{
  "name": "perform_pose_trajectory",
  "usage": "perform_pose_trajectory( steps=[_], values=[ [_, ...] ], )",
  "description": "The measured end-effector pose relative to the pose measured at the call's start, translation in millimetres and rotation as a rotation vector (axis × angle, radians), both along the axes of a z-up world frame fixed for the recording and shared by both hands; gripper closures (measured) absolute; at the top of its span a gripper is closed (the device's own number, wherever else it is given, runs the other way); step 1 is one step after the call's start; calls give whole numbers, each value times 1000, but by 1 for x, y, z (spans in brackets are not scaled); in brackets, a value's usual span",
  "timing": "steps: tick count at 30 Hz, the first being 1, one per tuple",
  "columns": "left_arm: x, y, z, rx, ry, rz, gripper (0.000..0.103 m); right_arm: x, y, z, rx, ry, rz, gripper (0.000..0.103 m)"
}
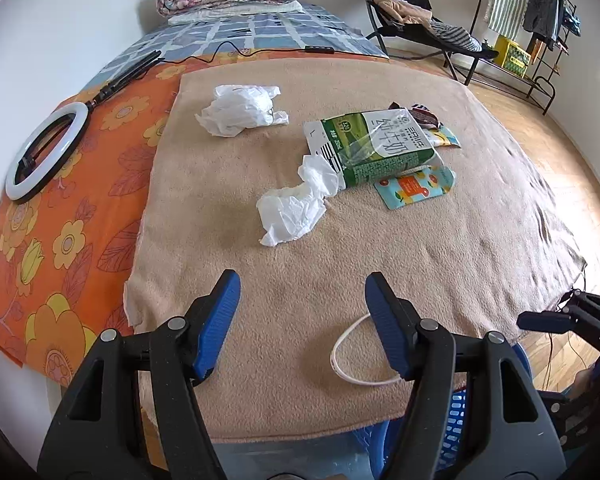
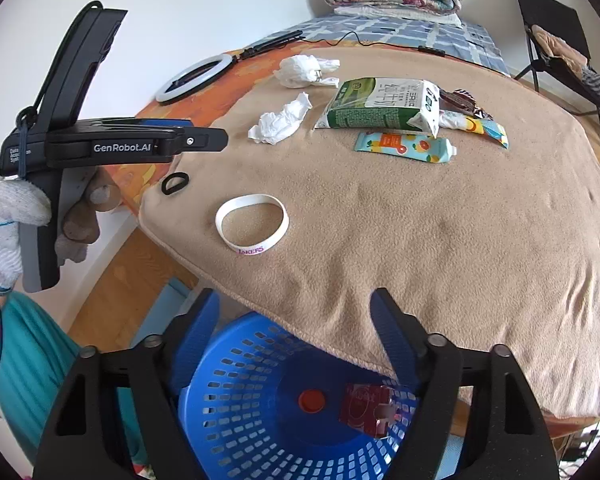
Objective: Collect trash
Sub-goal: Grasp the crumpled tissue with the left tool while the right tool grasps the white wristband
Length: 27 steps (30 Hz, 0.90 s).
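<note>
**Crumpled tissue dead ahead of my left, basket under my right**

My left hand-held gripper (image 1: 302, 312) hangs with its jaws apart and empty over the near edge of the tan fleece blanket (image 1: 380, 248) on the bed. Straight ahead lies the crumpled white tissue (image 1: 296, 204), its long axis slanting away to my right, its far end touching the green-and-white milk carton (image 1: 376, 148). My left is the nearer hand for it — nothing but open blanket lies between.

My right hand-held gripper (image 2: 296, 320), also apart and empty, hovers above the blue perforated plastic basket (image 2: 260, 420), which already holds a dark red wrapper (image 2: 366, 408). The basket sits partly tucked under the blanket's overhanging edge — I judge any drop must clear that lip.
</note>
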<state>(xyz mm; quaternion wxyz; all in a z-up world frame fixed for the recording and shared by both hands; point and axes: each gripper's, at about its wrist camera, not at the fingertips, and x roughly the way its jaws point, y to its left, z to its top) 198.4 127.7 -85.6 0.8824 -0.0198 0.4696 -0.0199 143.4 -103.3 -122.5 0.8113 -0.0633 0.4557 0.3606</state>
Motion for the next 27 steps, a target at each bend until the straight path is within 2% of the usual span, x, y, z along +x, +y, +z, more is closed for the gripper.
perform_pose_trajectory(
  steps=[4, 11, 17, 20, 23, 25, 27],
  values=[
    [18, 1, -7, -20, 12, 10, 36, 14, 16, -7, 17, 36, 19, 41],
    [48, 2, -21, -16, 33, 23, 36, 34, 34, -23, 42, 112, 30, 57],
    [68, 11, -33, -29, 59, 56, 36, 42, 50, -30, 36, 126, 41, 62],
    [76, 13, -40, -44, 78, 61, 46, 43, 57, -35, 9, 112, 48, 68],
    [81, 13, -45, -40, 86, 62, 47, 46, 62, -39, 6, 114, 44, 70],
    [85, 12, -49, -44, 96, 59, 57, 49, 66, -37, -5, 102, 44, 73],
    [88, 11, -51, -54, 102, 55, 62, 49, 70, -37, -22, 82, 45, 78]
  ],
)
